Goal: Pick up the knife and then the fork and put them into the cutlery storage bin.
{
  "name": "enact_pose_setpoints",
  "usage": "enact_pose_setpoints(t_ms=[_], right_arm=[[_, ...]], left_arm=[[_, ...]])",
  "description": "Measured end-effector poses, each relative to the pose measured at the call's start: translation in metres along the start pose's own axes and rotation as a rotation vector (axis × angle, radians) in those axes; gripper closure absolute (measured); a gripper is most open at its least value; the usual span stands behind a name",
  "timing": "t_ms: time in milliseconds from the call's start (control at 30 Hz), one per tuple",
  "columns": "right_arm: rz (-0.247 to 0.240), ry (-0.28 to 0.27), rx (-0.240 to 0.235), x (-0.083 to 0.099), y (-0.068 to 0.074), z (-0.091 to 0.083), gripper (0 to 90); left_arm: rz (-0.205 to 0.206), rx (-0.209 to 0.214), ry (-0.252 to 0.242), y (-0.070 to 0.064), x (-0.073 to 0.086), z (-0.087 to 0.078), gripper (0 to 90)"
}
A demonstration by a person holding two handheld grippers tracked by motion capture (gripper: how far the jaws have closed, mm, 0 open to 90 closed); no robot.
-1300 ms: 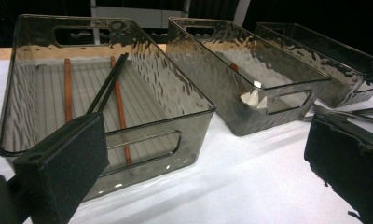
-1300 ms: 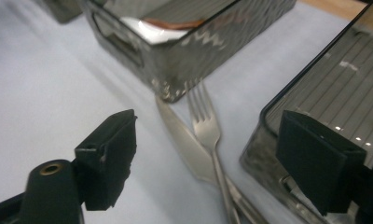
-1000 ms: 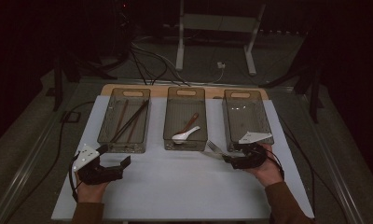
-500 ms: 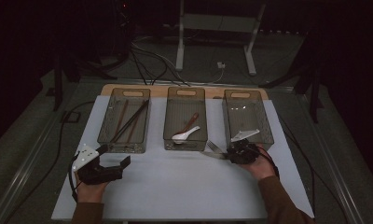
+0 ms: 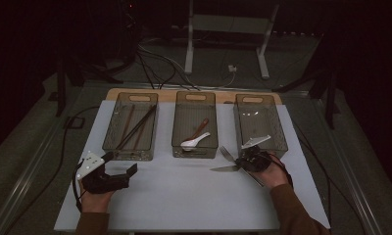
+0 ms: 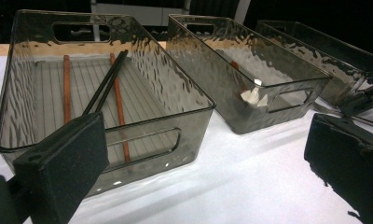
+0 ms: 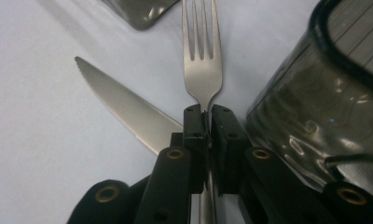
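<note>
My right gripper (image 7: pixel 205 112) is shut on the neck of a metal fork (image 7: pixel 201 44), tines pointing away from me. A table knife (image 7: pixel 124 109) lies under it on the white mat, blade to the left. In the high view the right gripper (image 5: pixel 243 159) sits in front of the right bin (image 5: pixel 277 128), with the fork (image 5: pixel 226 153) and knife (image 5: pixel 226 169) beside it. My left gripper (image 5: pixel 119 169) rests open on the mat in front of the left bin (image 5: pixel 116 147), its pads (image 6: pixel 63 163) wide apart with nothing between them.
Three smoky clear bins stand in a row. The left bin (image 6: pixel 184 93) holds chopsticks (image 6: pixel 103 84). The middle bin (image 5: pixel 177 122) holds a white spoon (image 5: pixel 194 142) and a brown utensil (image 5: pixel 200 128). The white mat (image 5: pixel 184 196) covers the table in front of them.
My right gripper has shifted left and a little toward the bins, turning as it holds the fork. The left gripper has stayed put.
</note>
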State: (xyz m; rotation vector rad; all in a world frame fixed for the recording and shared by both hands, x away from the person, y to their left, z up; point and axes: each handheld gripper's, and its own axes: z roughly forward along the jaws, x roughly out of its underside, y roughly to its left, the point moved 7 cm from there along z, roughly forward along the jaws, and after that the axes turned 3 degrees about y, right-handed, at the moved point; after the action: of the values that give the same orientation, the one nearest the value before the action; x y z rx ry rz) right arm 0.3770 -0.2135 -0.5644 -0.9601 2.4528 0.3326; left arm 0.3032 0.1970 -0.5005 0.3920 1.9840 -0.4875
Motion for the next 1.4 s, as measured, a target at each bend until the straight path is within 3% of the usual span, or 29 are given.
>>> enact_pose_setpoints(t_ms=[300,500,667,900,1400], right_arm=[[-0.010,0.005,0.050,-0.006,0.002,0.008,81.8],[0.015,0.009,0.052,-0.006,0.004,0.009,78.4],[0.024,0.034,0.082,-0.007,0.006,0.009,82.5],[-0.008,0.063,0.133,-0.009,0.010,0.009,86.6],[0.018,-0.049,0.131,-0.015,0.013,-0.005,87.0]], left_arm=[[-0.005,-0.003,-0.001,0.001,0.000,0.000,0.6],[-0.003,-0.003,-0.001,0.001,0.000,-0.001,0.6],[-0.005,-0.003,-0.001,0.001,0.000,-0.001,0.6],[-0.008,-0.004,-0.001,0.001,0.000,-0.001,0.6],[-0.010,-0.005,0.000,0.001,0.000,-0.001,0.6]])
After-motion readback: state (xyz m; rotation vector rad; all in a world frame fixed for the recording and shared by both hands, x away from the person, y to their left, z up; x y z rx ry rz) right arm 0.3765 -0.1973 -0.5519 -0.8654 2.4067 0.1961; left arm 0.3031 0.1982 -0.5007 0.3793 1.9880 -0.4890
